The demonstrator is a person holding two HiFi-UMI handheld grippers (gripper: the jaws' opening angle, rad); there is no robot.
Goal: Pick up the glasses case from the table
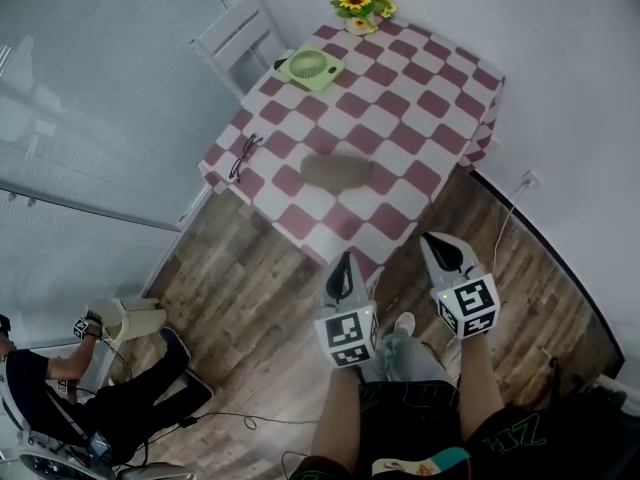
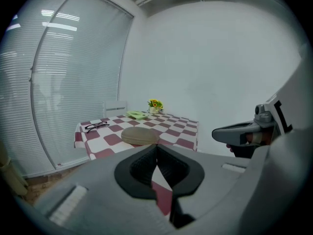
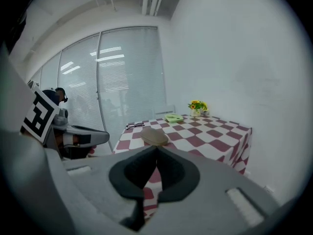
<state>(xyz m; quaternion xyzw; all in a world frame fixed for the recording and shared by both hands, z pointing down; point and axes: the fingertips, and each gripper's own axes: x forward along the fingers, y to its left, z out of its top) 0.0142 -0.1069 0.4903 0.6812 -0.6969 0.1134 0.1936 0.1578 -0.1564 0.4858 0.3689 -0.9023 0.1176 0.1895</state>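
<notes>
While our left tongs (image 1: 343, 264) hang closed and empty short of the worktop (image 1: 420, 98), the glasses case (image 1: 337, 171) lies near its front edge. We judge it light, rigid, smooth and rounded, best pinched across its narrow middle. Our right tongs (image 1: 433, 241) are likewise closed and empty.

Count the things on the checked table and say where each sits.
4 on the table: the glasses case near the middle, the glasses at its left edge, the green fan and the sunflowers at the far end. Nothing looks hidden.
</notes>
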